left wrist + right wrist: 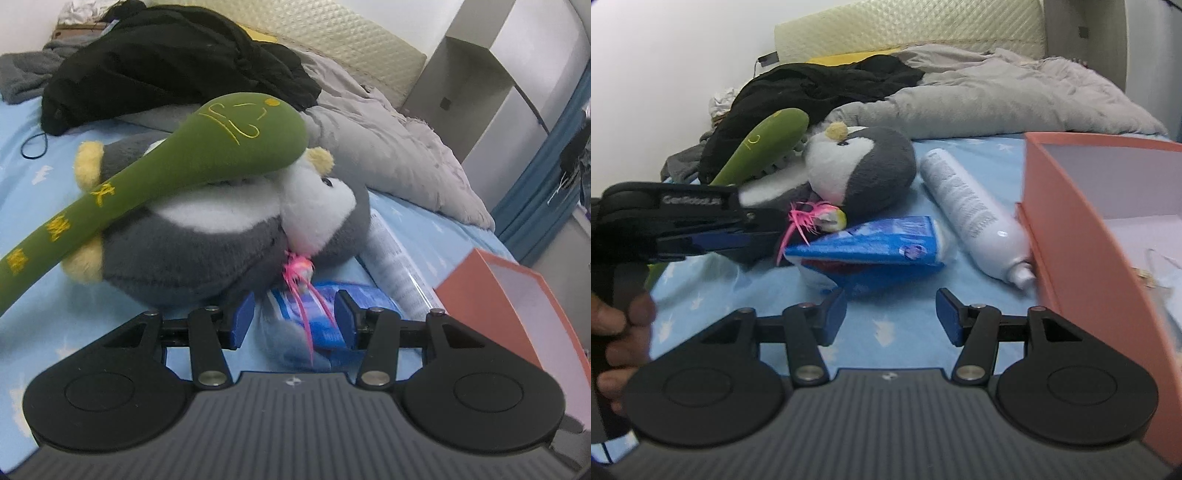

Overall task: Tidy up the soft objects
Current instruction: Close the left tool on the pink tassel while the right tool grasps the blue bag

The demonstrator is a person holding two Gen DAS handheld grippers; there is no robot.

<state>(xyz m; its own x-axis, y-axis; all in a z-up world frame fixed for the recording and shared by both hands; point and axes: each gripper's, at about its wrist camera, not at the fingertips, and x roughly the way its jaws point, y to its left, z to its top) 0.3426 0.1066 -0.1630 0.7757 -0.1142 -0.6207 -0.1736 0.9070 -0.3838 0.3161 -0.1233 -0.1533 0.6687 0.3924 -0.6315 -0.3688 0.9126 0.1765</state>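
Bedsheet [894,328] bears green plush [764,144] slanting up-right.

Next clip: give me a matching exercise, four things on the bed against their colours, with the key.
Things:
1. plush penguin
2. long plush stick
3. bottle
4. open box

Colours:
A. white
B. orange-pink
C. grey and white
D. green with yellow lettering

Pairs: 1-C, 2-D, 3-A, 4-B
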